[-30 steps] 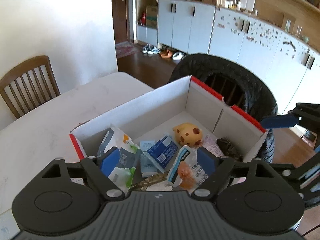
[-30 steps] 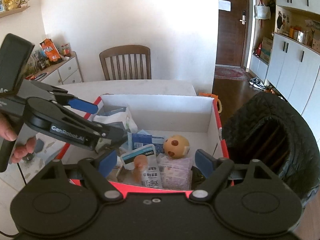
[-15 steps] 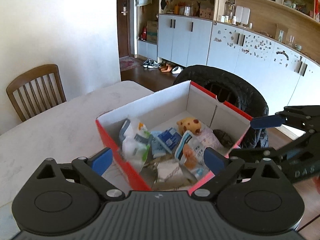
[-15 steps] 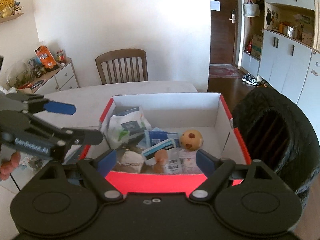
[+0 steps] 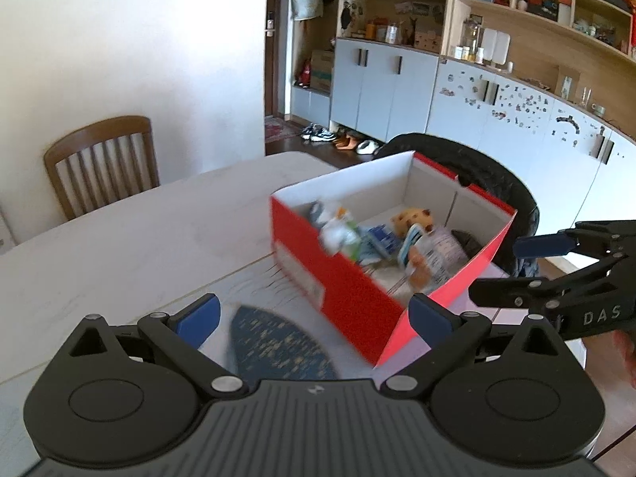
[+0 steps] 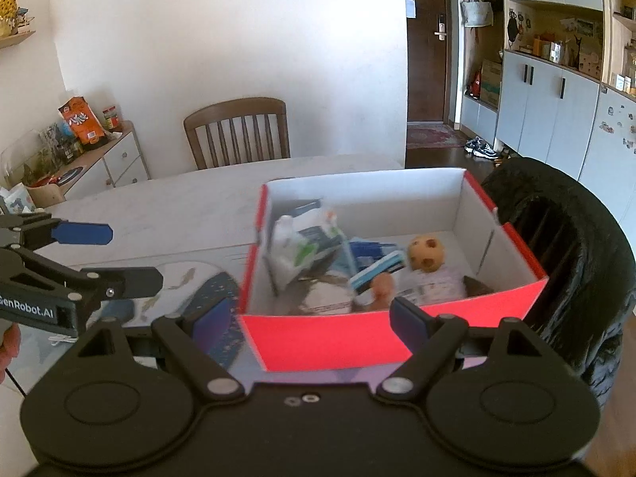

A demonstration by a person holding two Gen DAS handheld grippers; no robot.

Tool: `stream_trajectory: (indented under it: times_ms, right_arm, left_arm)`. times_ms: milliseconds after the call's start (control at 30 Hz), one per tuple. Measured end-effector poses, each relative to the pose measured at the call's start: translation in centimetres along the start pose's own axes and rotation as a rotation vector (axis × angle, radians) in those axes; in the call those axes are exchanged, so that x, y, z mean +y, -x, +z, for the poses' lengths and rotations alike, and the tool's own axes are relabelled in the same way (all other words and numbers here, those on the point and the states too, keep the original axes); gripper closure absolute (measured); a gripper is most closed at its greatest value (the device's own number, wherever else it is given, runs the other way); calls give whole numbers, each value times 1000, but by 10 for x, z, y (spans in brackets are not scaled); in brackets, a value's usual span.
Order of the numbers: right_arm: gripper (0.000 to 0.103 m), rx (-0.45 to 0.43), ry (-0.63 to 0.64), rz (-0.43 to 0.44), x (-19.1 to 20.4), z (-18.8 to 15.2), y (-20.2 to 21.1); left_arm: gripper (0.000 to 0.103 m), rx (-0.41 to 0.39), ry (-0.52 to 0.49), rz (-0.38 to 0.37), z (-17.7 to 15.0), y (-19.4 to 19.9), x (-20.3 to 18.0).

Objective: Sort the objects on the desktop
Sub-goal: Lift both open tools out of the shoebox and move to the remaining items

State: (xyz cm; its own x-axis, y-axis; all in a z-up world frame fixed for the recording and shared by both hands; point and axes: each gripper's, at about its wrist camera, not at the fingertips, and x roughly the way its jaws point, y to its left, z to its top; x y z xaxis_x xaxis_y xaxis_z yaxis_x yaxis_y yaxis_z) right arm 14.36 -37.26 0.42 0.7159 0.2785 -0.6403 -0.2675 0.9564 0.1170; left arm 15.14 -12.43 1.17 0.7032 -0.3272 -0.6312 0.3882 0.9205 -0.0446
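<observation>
Left wrist view: the left tongs (image 5: 314, 316) stand spread wide with nothing between the blue pads, above the pale tabletop (image 5: 131, 238). A dark blue speckled mat (image 5: 278, 348) lies just below them. Ahead and to the right sits the red box (image 5: 338, 278), open-topped, holding packets (image 5: 342, 234) and a yellow spotted toy (image 5: 411, 218). The right tongs (image 5: 516, 270) reach in from the right edge, near the box's corner.

Right wrist view: the right tongs (image 6: 314, 320) are also well open and empty, hanging over the near red wall of the box (image 6: 326, 344). The toy (image 6: 427, 258) rests inside beside the packets (image 6: 306, 250). The left tongs (image 6: 115, 256) show at the left, parted, above the mat (image 6: 216, 298).
</observation>
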Motion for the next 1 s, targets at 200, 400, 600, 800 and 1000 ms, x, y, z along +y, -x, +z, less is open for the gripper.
stream_trajectory:
  times_ms: [200,400,600,800,1000]
  right_arm:
    - [16,23,7,6,43,-7,-6]
    - [16,43,28,24,84,-14,-12]
    - [16,64,35,45,118,-15,-18]
    - [16,90,40,61,146,-16,-29]
    - [16,122,59,69,171,-19,-47]
  left_arm:
    - [1,28,9,12,-23,19,32]
    - [1,50,22,25,-43,36,65]
    - [1,66,51,33,-62,50,91]
    - [1,79,49,48,-83,62,114]
    - [1,106,71,74,-103,64,137]
